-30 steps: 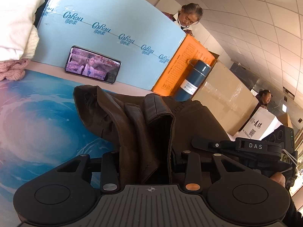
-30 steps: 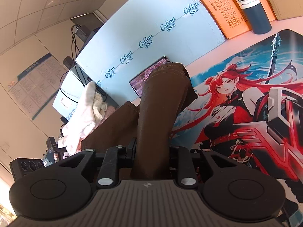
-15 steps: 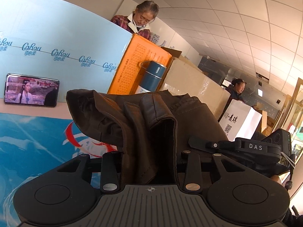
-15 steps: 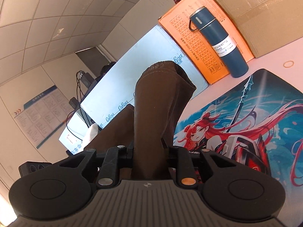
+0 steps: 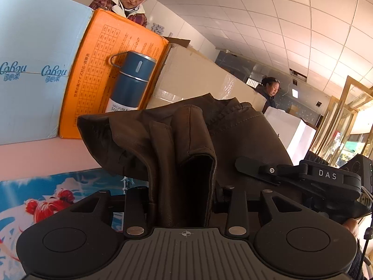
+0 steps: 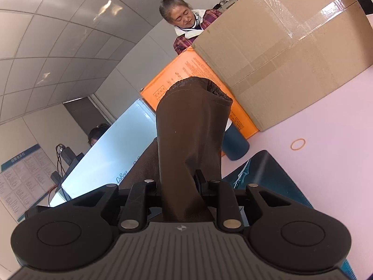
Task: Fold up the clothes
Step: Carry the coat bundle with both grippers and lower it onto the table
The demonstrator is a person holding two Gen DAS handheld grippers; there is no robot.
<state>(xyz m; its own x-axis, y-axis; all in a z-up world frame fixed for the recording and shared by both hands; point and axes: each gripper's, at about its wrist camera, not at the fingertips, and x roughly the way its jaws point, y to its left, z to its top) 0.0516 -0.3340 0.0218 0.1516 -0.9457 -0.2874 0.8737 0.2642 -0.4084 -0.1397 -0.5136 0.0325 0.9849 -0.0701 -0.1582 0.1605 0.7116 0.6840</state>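
- The table (image 6: pixel 326 121) is pale pink and carries a printed mat (image 5: pixel 46 196); I take this mat as the landmark for all places.
- Behind the mat, at the far side of the table, stand a large cardboard box (image 6: pixel 291 46), an orange box (image 5: pixel 98 74) and a light blue panel (image 5: pixel 30 70).
- The brown garment (image 5: pixel 181 140), which looks like leather, hangs in the air above the mat and is held up at two places; no part of it is seen to lie flat on the mat.
- The left hand-held gripper (image 5: pixel 184 210) is closed on a thick bunch of several layers of the garment.
- The right hand-held gripper (image 6: pixel 184 200) is also closed on the garment, on a narrower tube-like part, maybe a sleeve or a leg, which stands up in front of the camera.
- A blue vacuum bottle (image 5: pixel 130 84) stands behind the mat, against the orange box.
- A small rubber band (image 6: pixel 298 144) lies on the table beyond the mat's corner.
- As I judge it, the folding is only at an early or middle stage: the garment is lifted and bunched, no tidy fold is visible, and it must yet be laid down on the mat, smoothed and folded.
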